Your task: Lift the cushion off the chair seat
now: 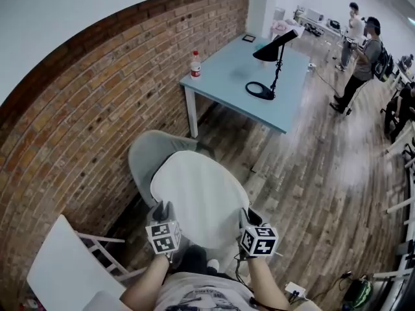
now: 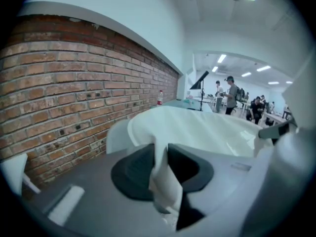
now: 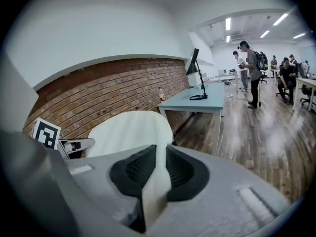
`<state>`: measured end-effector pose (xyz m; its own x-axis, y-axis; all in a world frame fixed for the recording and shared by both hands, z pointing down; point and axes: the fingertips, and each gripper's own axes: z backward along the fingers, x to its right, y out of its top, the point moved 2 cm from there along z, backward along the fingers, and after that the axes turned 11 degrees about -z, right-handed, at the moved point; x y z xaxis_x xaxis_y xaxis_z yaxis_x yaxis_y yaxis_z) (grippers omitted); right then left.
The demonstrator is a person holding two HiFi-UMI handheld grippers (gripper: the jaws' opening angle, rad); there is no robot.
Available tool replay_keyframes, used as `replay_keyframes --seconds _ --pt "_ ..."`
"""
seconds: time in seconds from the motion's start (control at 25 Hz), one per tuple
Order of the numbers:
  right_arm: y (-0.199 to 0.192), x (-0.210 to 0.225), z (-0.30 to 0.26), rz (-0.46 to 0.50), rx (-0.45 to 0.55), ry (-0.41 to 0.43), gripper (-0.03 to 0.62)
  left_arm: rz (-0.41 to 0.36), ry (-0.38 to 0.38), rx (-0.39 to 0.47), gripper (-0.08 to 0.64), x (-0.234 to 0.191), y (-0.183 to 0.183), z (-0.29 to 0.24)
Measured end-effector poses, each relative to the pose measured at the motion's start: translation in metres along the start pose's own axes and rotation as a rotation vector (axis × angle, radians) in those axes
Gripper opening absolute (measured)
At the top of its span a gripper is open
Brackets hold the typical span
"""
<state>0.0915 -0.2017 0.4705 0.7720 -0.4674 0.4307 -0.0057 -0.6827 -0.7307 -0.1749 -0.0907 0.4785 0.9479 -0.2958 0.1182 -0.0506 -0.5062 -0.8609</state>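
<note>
The left gripper point(image 1: 162, 211) is clamped on one near corner of the cushion point(image 1: 204, 196). The right gripper point(image 1: 251, 218) pinches the other corner, over the chair point(image 1: 144, 155).

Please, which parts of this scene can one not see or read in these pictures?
- Chair seat: in the head view the cushion, gripped by the left tool and the right tool, covers it. No view shows the gap between cushion and seat.
- Cushion underside: it faces away in every view.
- Bottle label: too small to read in all three views.
</note>
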Motion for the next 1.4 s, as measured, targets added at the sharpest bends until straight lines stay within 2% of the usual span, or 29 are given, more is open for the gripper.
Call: replay_keyframes --seconds 0.24,0.56,1.4 --pt "0.019 -0.011 0.028 0.049 0.039 0.013 0.058 0.005 0.0 0.05 0.083 0.005 0.015 0.035" --pt "0.033 -0.021 0.042 0.078 0.077 0.022 0.058 0.015 0.009 0.1 0.083 0.004 0.033 0.049" --pt "0.027 -0.004 0.045 0.057 0.067 0.006 0.057 -0.003 -0.006 0.089 0.084 0.018 0.03 0.042"
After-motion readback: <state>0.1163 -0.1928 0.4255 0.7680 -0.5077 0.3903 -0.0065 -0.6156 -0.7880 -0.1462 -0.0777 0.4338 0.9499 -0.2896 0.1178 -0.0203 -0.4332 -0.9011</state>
